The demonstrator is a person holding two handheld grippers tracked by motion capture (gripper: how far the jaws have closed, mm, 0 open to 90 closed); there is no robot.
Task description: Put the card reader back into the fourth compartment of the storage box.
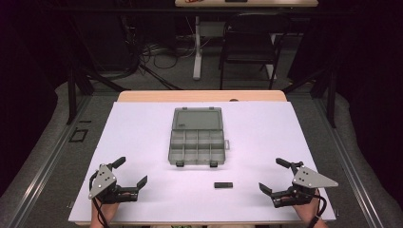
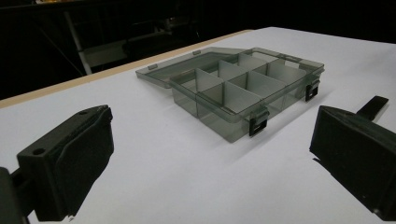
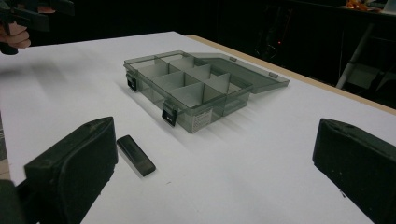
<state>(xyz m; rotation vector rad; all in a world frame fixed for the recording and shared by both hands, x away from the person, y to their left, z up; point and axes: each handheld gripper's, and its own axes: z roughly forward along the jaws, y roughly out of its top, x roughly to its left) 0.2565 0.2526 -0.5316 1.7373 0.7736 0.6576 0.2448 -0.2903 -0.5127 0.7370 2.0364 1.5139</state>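
Note:
A smoky grey compartment box (image 1: pixel 196 142) lies in the middle of the white table with its lid (image 1: pixel 197 118) folded back flat. Its divided cells look empty in the left gripper view (image 2: pixel 243 88) and the right gripper view (image 3: pixel 187 88). A small black bar (image 1: pixel 223 185) lies on the table in front of the box, seen also beside my right gripper's jaw (image 3: pixel 135 155). My left gripper (image 1: pixel 129 172) rests open near the front left. My right gripper (image 1: pixel 274 175) rests open near the front right. Nothing sits between either pair of jaws.
The white table top (image 1: pixel 142 142) ends in a wooden strip (image 1: pixel 202 96) at the back. Beyond it stand a black chair (image 1: pixel 249 42) and a white table leg (image 1: pixel 196 47), with cables on the floor. Black stands flank the table.

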